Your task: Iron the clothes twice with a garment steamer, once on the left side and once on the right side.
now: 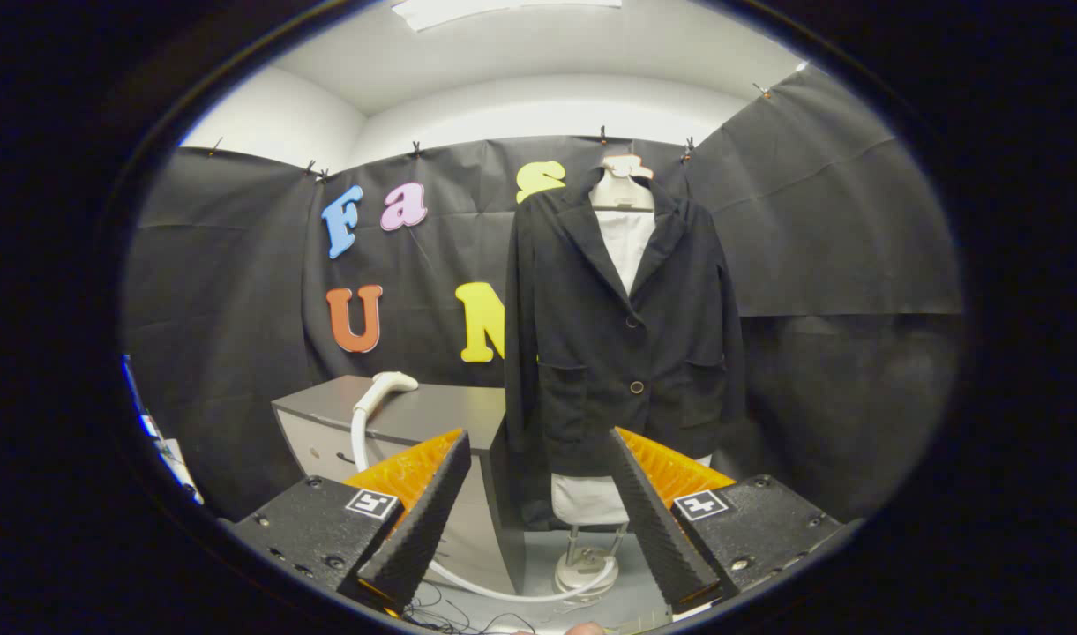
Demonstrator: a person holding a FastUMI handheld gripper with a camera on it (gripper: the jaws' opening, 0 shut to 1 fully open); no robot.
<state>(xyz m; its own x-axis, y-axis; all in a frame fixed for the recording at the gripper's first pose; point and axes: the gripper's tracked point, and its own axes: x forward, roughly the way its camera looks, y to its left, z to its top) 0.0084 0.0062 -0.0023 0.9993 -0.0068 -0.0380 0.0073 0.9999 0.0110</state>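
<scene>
Booth: black cloth wall behind jacket (624,326) on stand
Steamer head (385,388): on cabinet (432,413), beyond left finger
Gripper (533,520): fingers spread — holding nothing
Risk: hose (503,593) could snag — stand's base nearby

Recording booth, black cloth walls (820,220), jacketed mannequin (626,335), grey cabinet (432,414)

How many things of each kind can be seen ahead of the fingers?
Black jacket: 1
Mannequin stand: 1
Steamer head: 1
Hose: 1
Grey cabinet: 1
Total: 5
Gripper: fingers open, holding nothing.
</scene>
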